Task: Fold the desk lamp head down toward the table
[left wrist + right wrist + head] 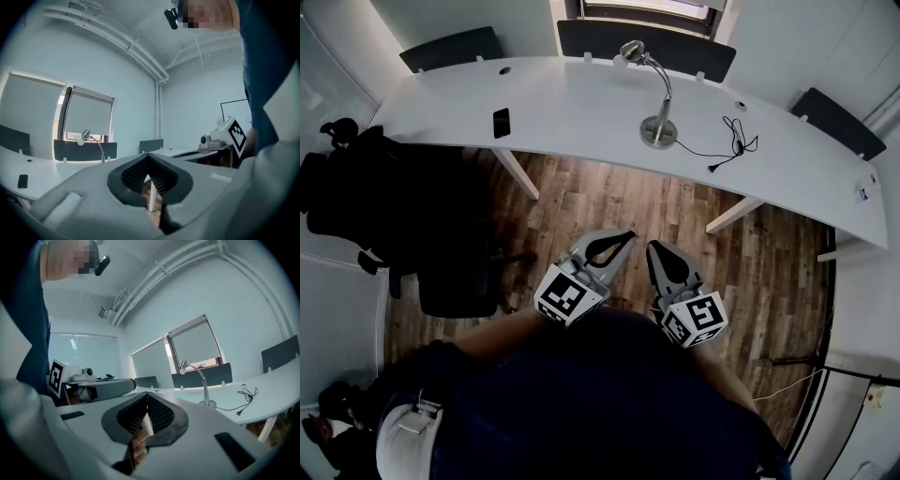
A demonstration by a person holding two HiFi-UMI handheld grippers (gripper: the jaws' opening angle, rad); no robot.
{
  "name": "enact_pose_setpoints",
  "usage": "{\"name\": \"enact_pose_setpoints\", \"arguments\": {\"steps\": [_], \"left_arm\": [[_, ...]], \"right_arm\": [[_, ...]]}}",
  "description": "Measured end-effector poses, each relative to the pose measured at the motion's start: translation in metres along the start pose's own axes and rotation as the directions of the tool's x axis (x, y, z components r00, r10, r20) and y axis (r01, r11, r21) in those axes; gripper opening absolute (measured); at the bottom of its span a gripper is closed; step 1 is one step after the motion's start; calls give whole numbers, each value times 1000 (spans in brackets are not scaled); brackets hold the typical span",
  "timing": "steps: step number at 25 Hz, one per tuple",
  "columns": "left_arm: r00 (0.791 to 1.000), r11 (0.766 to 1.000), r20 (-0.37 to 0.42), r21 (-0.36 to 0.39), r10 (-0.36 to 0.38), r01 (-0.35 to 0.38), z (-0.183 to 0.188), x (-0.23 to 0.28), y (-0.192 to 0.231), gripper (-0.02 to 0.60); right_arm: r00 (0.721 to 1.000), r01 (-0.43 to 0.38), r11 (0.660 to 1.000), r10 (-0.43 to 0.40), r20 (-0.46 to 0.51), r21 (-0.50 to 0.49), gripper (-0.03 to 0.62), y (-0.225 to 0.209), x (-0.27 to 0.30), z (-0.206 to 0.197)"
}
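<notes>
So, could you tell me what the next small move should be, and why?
Probably step toward the table and reach the right gripper toward the lamp head, opening its jaws en route: it and the left gripper are shut, empty and far from the upright lamp.

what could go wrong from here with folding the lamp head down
1. The desk lamp stands on a small round base; pressing the lamp head down unbraced may tip or slide it.
2. Both the left gripper and right gripper are shut; pushing with closed jaws could slip off the head.
3. The loose cord beside the base might snag or drag.
</notes>
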State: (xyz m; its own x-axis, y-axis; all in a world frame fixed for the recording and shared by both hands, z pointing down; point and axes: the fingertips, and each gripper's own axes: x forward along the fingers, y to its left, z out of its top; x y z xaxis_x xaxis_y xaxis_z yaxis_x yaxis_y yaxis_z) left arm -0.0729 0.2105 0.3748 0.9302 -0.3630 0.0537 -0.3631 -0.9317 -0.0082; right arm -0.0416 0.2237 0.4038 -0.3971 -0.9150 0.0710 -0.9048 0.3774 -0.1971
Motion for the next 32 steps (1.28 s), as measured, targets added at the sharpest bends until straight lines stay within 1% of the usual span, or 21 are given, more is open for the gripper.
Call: {"name": "enact_pose_setpoints", "arguments": {"steps": [3, 7, 12, 14, 15, 19, 23, 26, 28, 32], "left_arm": [[1000, 1000, 4, -20, 19, -19, 2, 11, -9, 6], [998, 998, 13, -27, 58, -58, -2, 26, -13, 6], [996, 995, -4, -39, 88, -89, -6, 32, 5, 6], [996, 994, -7, -64, 88, -88, -9, 39, 20, 6], [996, 994, -9, -64, 86, -86, -11, 44, 29, 6], [999, 998, -3, -29, 54, -54, -15, 64, 70, 6], [999, 999, 17, -34, 27, -26, -3, 89, 127, 6], [1000, 1000, 27, -14, 1, -1, 6, 106, 168, 6], [999, 1000, 30, -4, -19, 19, 11, 113, 188, 6], [998, 999, 33, -13, -47, 47, 13, 128, 217, 6]], "right_arm": [[1000, -18, 1000, 18, -11, 11, 11, -13, -9, -1], [999, -28, 1000, 28, -26, 2, 11, -35, -15, -5], [998, -33, 999, 33, -49, 2, 11, -45, -2, -8], [998, -31, 1000, 30, -59, -5, 11, -52, 12, -8], [998, -25, 1000, 25, -63, -8, 11, -57, 21, -9], [998, 7, 1000, -9, -69, -20, 11, -79, 61, -5], [996, 44, 999, -46, -75, -26, 11, -105, 111, 7], [994, 65, 998, -67, -81, -27, 11, -120, 149, 19], [994, 74, 997, -77, -76, -34, 11, -125, 169, 27], [993, 103, 995, -104, -60, -14, 11, -135, 202, 37]]}}
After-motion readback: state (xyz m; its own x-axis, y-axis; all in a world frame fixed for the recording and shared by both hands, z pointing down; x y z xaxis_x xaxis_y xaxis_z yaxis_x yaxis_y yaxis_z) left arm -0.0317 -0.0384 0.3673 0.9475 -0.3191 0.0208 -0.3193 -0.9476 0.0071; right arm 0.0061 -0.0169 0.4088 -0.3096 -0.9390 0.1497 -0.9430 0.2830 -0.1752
